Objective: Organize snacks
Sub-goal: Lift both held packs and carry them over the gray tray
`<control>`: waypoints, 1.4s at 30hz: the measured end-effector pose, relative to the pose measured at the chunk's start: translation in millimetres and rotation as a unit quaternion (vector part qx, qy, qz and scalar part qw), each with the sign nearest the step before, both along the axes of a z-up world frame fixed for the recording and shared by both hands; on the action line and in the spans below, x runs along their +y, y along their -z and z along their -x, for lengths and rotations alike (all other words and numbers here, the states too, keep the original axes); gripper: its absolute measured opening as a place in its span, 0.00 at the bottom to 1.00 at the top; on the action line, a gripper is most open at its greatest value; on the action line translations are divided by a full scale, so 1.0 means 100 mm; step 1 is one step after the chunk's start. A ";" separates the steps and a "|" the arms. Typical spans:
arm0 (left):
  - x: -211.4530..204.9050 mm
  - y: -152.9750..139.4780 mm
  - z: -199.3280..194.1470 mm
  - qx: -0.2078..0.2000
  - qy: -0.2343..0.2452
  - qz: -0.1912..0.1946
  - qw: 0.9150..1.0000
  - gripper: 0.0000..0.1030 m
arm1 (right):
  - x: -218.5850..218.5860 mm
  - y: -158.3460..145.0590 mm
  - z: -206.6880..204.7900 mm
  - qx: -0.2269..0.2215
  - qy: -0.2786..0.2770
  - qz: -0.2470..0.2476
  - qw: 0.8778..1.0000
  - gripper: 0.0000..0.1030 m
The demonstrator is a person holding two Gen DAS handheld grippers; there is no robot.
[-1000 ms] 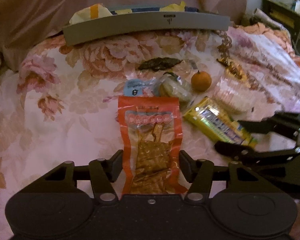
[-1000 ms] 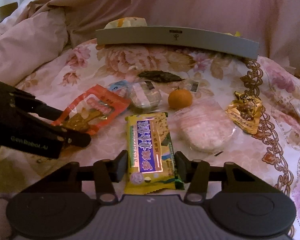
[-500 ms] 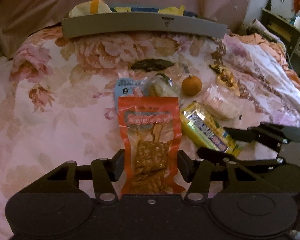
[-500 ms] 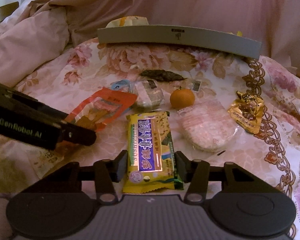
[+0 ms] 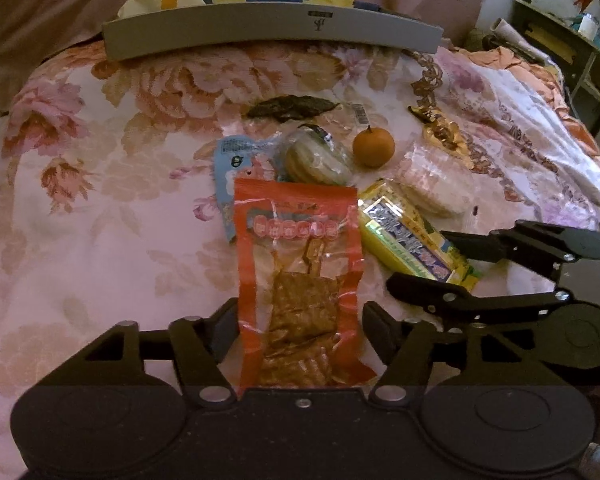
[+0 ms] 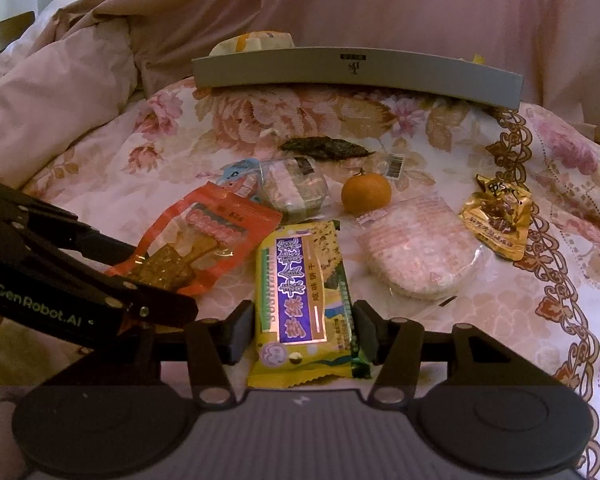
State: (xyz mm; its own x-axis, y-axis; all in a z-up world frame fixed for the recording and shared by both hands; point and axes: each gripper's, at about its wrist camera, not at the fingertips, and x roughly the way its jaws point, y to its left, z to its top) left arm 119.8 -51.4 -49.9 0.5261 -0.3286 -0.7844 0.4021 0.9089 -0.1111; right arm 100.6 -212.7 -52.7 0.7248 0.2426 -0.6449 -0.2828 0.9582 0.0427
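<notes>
My left gripper (image 5: 300,326) is shut on the near end of an orange-red pouch of brown tofu pieces (image 5: 300,264), seen also in the right wrist view (image 6: 204,240). My right gripper (image 6: 303,336) is shut on a yellow and purple cracker pack (image 6: 304,300), which shows in the left wrist view (image 5: 412,240) between the right gripper's fingers (image 5: 432,292). Both packs hang a little over the floral bedspread. A grey tray (image 6: 356,70) with snacks in it lies at the back.
On the bedspread lie a small orange (image 6: 366,192), a clear pack of round crackers (image 6: 296,190), a blue packet (image 5: 236,160), a pink rice-cracker pack (image 6: 420,252), a gold packet (image 6: 498,216) and a dark dried snack (image 6: 324,148). Shelves (image 5: 572,52) stand far right.
The left gripper has lifted and drawn back with the orange pouch. The right gripper has risen slightly with the yellow pack. The two grippers now sit closer together.
</notes>
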 end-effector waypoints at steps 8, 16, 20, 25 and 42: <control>0.01 -0.07 0.03 -0.013 -0.010 0.011 1.000 0.54 | 0.13 -0.02 0.08 -0.028 -0.019 0.051 0.998 0.51; -0.04 -0.11 0.09 -0.022 -0.008 0.015 1.000 0.45 | 0.34 -0.04 0.21 -0.077 -0.046 0.152 0.984 0.50; -0.03 -0.15 0.11 -0.024 -0.014 0.023 0.999 0.43 | 0.38 -0.03 0.24 -0.092 -0.052 0.174 0.979 0.50; -0.04 -0.21 0.15 -0.035 -0.021 0.039 0.998 0.43 | 0.39 -0.04 0.26 -0.113 -0.049 0.193 0.973 0.50; 0.04 -0.54 0.12 -0.104 -0.067 0.106 0.987 0.44 | 0.29 -0.26 0.30 -0.201 -0.005 0.196 0.960 0.51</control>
State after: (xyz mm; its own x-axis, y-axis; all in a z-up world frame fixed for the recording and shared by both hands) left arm 107.7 -47.8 4.1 0.7181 -0.3902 -0.5763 0.3141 0.9206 -0.2320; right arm 71.0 -184.0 -26.3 0.9333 0.0470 -0.3560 -0.2100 0.8757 -0.4348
